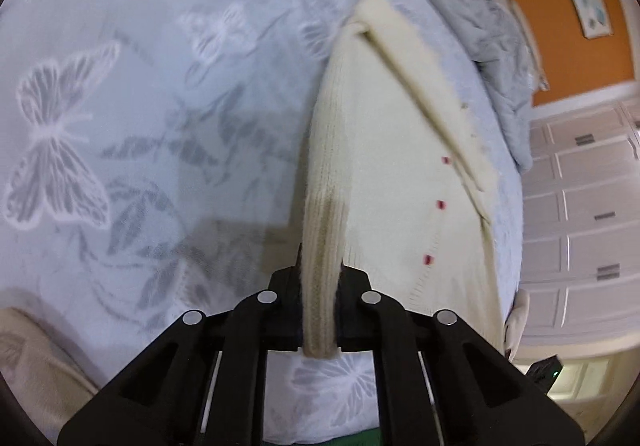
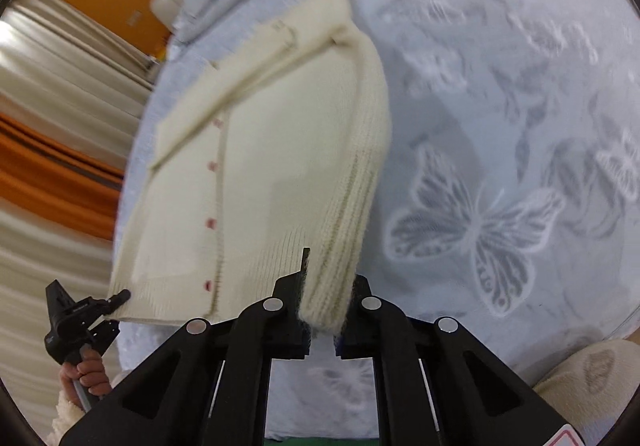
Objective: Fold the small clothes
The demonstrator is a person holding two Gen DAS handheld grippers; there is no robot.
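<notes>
A small cream knit cardigan (image 1: 400,150) with red buttons hangs stretched above the bed. My left gripper (image 1: 320,278) is shut on its ribbed hem at one corner. My right gripper (image 2: 326,286) is shut on the ribbed hem at the other corner of the cardigan (image 2: 272,150). The garment's far end with the folded-in sleeve (image 2: 256,66) trails toward the bed. The left gripper also shows in the right wrist view (image 2: 120,296) at the cardigan's lower left corner.
The bed has a pale blue sheet (image 1: 140,106) with butterfly patterns. A grey quilt (image 1: 480,26) is bunched at the head of the bed. An orange wall (image 1: 560,26), white cabinets (image 1: 580,206) and curtains (image 2: 52,86) surround it. A beige cushion (image 2: 592,378) lies near the front edge.
</notes>
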